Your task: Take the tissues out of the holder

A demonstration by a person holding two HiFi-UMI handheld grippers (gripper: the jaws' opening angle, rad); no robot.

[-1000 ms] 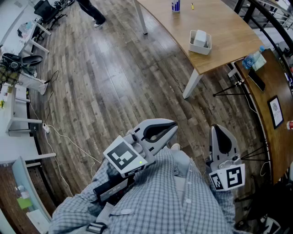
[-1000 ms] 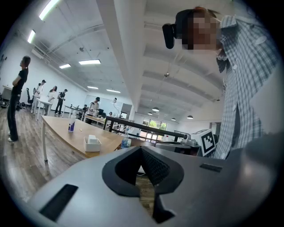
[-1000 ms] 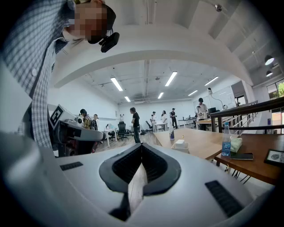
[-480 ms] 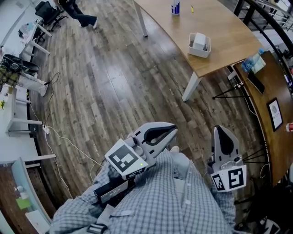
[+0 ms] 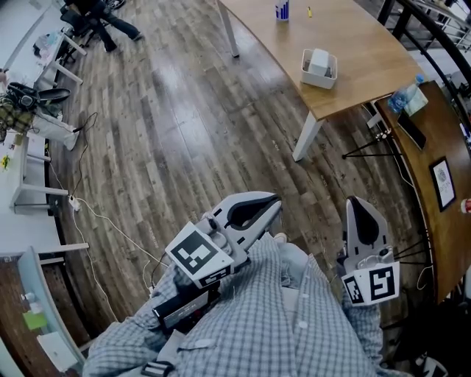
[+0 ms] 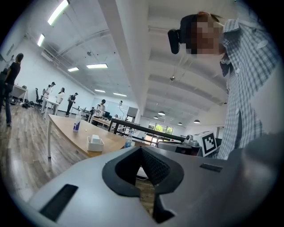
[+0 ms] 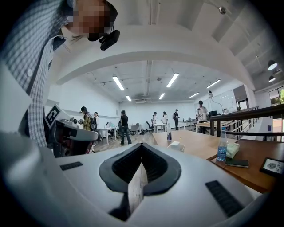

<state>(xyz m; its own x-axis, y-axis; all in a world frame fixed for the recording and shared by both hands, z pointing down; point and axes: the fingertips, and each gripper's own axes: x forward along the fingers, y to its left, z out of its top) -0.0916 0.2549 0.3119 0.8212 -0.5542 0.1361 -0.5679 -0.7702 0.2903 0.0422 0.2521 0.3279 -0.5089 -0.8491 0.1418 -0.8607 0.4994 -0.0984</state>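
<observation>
Both grippers are held close in front of the checked shirt point(image 5: 280, 324), well apart from the work. Left gripper point(image 5: 273, 201): jaws together, nothing between them, aimed roughly toward the tabletop point(image 5: 360, 44). Right gripper point(image 5: 360, 203): jaws together as well and empty, only a thin slit behind the tips with wood floor point(image 5: 184, 132) showing through. Tissue holder point(image 5: 324, 79) is a white open box, upright on the tabletop near its front corner. Tissues point(image 5: 319, 60) are in it and stand a bit above the rim. Neither gripper touches it, and a stretch of floor lies between them and the tabletop. Further back on the same tabletop are a small blue-and-white item point(image 5: 282, 9) and a tiny yellow thing point(image 5: 309, 10), both well apart from the holder. To the right, a darker counter point(image 5: 434, 140) carries a water bottle point(image 7: 222, 150), a dark phone point(image 7: 236, 163) just beside it and a small framed picture point(image 5: 443, 180). Black tripod legs point(image 5: 372, 147) stand between the tabletop's leg and the counter. On the left of the head view there are white desks point(image 5: 29, 184), with a cable point(image 5: 103, 228) trailing over the floor. Both gripper views show people point(image 7: 124, 126) standing at far desks, too small for detail.
</observation>
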